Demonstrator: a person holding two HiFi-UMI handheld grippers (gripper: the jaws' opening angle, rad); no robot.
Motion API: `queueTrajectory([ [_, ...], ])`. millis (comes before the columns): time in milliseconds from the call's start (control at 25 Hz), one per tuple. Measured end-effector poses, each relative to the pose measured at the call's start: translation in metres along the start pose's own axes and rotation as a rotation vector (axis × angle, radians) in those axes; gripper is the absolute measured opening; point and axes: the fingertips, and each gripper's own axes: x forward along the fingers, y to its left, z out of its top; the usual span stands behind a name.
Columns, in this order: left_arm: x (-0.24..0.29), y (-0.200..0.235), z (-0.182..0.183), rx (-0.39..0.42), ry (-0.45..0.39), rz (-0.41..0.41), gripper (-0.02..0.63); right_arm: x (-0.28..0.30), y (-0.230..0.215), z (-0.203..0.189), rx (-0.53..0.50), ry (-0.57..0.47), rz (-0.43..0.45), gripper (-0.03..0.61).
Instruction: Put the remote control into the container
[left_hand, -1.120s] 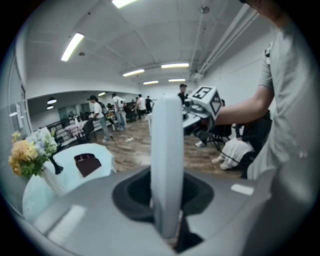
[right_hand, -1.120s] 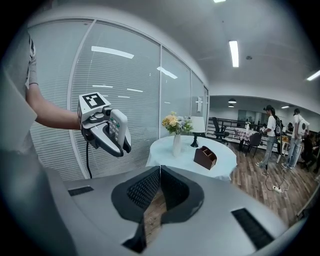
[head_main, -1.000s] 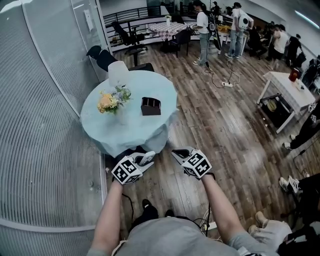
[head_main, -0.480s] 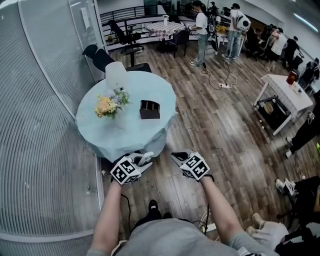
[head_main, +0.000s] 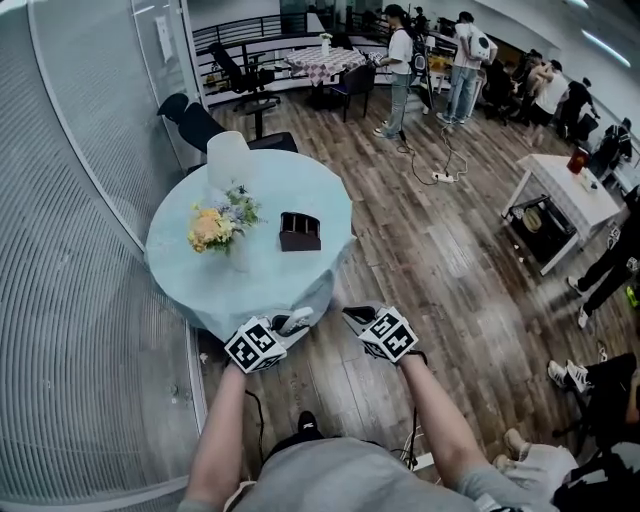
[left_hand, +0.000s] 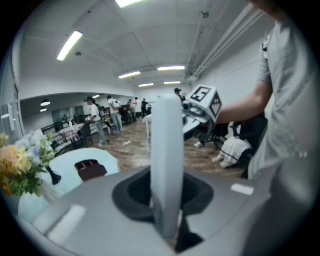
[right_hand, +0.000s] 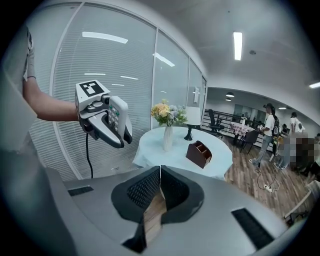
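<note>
Remote control (left_hand: 166, 165) is gripped lengthwise in left gripper (head_main: 284, 327) — container (head_main: 300, 231) is seen ahead on table (head_main: 262, 272); right gripper (head_main: 358, 318) is clenched, empty.

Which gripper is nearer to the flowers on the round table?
Left. The left gripper, holding the remote, is just short of the table on the side of the flowers; the right gripper, shut and empty, is beside it, farther away.

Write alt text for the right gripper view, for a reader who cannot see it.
The right gripper has its jaws shut and empty, facing a round table with a light blue cloth that bears a brown container and a vase of flowers. At upper left, the left gripper holds the remote control in front of a glass wall.
</note>
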Motion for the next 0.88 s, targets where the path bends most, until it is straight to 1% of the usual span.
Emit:
queueTrajectory([
  [120,0.004,0.018,0.003,0.025,-0.005,-0.014,0.069,0.01,-0.01,0.005,-0.003,0.014,-0.018,0.018],
  [280,0.01,0.029,-0.003,0.041,-0.011,-0.04,0.069,0.022,-0.016,0.003,0.007,0.038,-0.039,0.018],
  [480,0.014,0.05,-0.014,0.058,-0.013,-0.07,0.069,0.038,-0.025,0.01,0.015,0.032,-0.072,0.017],
  [600,0.013,0.055,-0.017,0.058,-0.008,-0.087,0.069,0.041,-0.027,0.012,0.025,0.027,-0.082,0.018],
  [880,0.011,0.072,-0.026,0.05,0.0,-0.077,0.069,0.057,-0.034,0.011,0.026,0.035,-0.078,0.018],
])
